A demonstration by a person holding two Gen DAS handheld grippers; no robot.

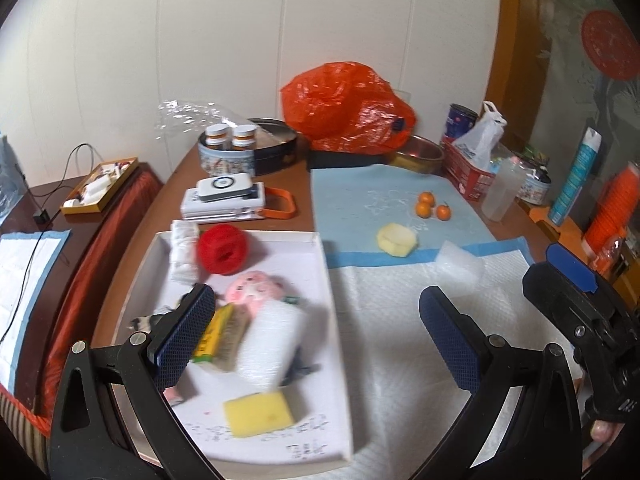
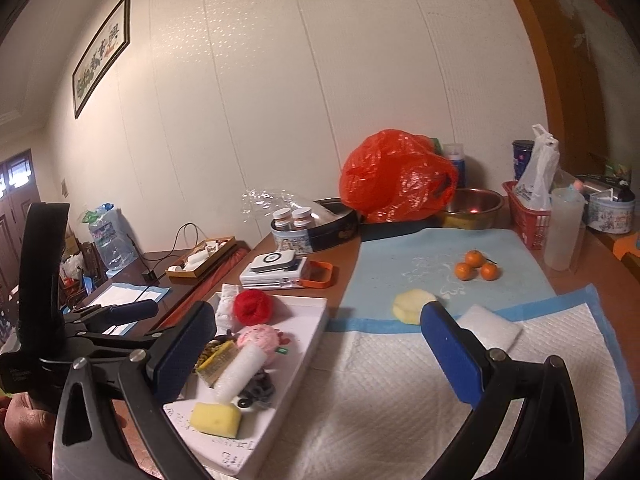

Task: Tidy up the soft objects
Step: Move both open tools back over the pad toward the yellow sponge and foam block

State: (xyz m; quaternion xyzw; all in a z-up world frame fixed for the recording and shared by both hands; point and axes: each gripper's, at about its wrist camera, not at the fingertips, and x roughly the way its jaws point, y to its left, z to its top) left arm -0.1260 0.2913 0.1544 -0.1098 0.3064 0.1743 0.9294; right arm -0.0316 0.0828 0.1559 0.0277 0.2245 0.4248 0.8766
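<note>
A white tray [image 1: 320, 264] [image 2: 312, 320] holds a yellow sponge [image 1: 258, 414] [image 2: 216, 420], a white bubble-wrap roll [image 1: 270, 344] [image 2: 240, 372], a pink plush [image 1: 252, 286] [image 2: 258, 336], a red mesh ball [image 1: 222, 250] [image 2: 252, 306], a brush [image 1: 224, 334] and a white cloth [image 1: 182, 256]. On the pad to the right lie a pale yellow sponge [image 1: 396, 240] [image 2: 410, 304] and a white foam piece [image 1: 460, 266] [image 2: 490, 326]. My left gripper [image 1: 316, 340] is open above the tray's right edge. My right gripper [image 2: 320, 352] is open above the pad, empty.
Three small oranges [image 1: 430, 206] [image 2: 476, 266] lie on the blue pad. An orange plastic bag [image 1: 344, 108] [image 2: 396, 176], a round tin with bottles [image 1: 228, 152], a metal bowl [image 1: 420, 154], a red basket [image 1: 466, 172] and stacked white devices [image 1: 224, 200] crowd the back.
</note>
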